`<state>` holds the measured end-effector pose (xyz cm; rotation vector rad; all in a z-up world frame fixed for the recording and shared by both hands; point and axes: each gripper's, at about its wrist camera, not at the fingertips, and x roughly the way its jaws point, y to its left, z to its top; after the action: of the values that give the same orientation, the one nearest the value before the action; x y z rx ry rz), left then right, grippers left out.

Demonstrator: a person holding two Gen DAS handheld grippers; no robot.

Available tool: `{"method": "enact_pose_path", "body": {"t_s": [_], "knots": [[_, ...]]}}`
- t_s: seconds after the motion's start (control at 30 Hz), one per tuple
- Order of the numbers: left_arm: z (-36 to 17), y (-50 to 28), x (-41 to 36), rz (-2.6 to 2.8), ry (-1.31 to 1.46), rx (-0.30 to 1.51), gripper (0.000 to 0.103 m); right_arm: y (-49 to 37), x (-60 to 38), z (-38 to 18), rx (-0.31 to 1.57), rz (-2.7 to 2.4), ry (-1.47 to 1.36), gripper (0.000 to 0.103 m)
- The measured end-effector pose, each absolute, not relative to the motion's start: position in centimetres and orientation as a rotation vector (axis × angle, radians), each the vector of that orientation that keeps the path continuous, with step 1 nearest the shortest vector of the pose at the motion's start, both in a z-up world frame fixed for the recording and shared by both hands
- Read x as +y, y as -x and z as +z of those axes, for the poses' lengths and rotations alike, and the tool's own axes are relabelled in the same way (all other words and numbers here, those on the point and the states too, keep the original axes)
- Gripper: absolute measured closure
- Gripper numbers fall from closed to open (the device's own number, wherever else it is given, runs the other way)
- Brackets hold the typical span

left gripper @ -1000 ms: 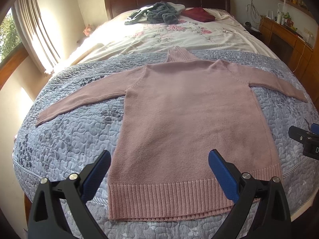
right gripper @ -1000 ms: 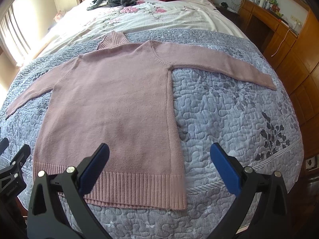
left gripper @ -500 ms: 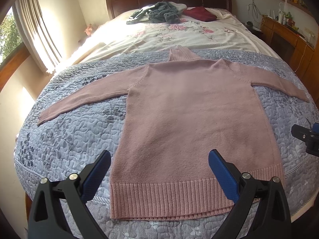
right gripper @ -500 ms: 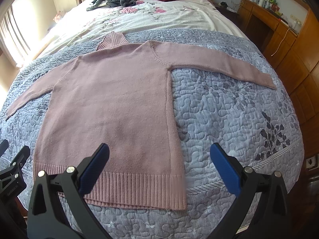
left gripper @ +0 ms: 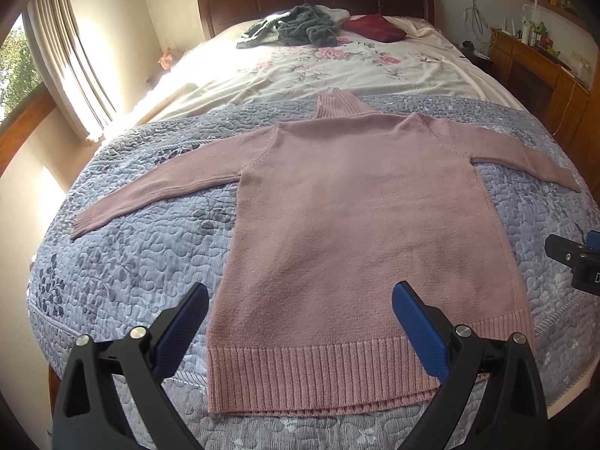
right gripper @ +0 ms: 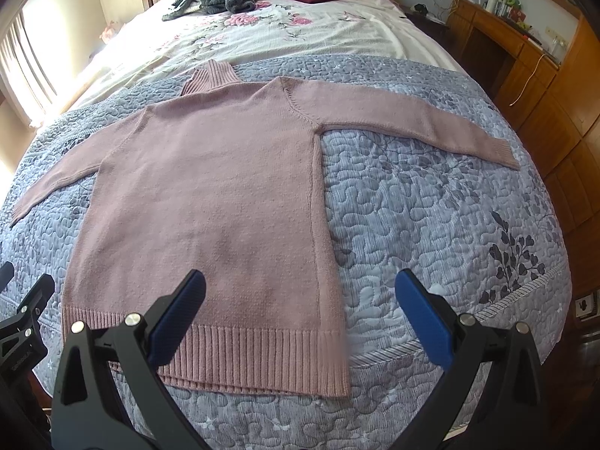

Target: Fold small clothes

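Note:
A pink knitted turtleneck sweater (left gripper: 356, 225) (right gripper: 210, 202) lies flat on the grey-blue quilt (left gripper: 131, 262) (right gripper: 431, 217), both sleeves spread sideways, collar pointing to the headboard, ribbed hem nearest me. My left gripper (left gripper: 300, 300) hovers open above the hem, its blue pads wide apart and empty. In the right wrist view my right gripper (right gripper: 300, 296) is open too, over the sweater's lower right corner. Each gripper's black frame shows at the edge of the other's view.
Further up the bed lie a floral sheet (left gripper: 337, 71), a heap of grey-green clothes (left gripper: 296, 30) and a folded dark red garment (left gripper: 375, 26). A wooden dresser (right gripper: 525, 60) stands along the right side. A curtained window (left gripper: 56, 67) is on the left.
Both views shifted slightly; the sweater sits a little to the right in the left wrist view. The sweater itself has not moved and both grippers stay open.

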<state>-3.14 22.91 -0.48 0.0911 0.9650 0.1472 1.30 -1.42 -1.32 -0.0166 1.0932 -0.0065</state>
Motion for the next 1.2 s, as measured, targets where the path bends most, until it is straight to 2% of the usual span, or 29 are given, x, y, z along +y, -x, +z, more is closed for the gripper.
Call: {"method": "enact_pose_path", "body": {"t_s": [0.63, 0.97, 1.2], "knots": [[-1.9, 2.1, 22.7, 0.095, -0.075, 0.981, 0.004, -2.7, -3.1, -1.6, 1.073, 0.003, 0.008, 0.003], [-3.4, -8.1, 18.8, 0.079, -0.048, 0.955, 0.004, -13.4, -21.4, -3.7, 1.095, -0.210, -0.124, 0.003], [-4.5, -16.6, 14.3, 0.051, -0.007, 0.923, 0.004, -21.2, -35.9, -8.2, 1.182, -0.343, -0.247, 0.003]]}}
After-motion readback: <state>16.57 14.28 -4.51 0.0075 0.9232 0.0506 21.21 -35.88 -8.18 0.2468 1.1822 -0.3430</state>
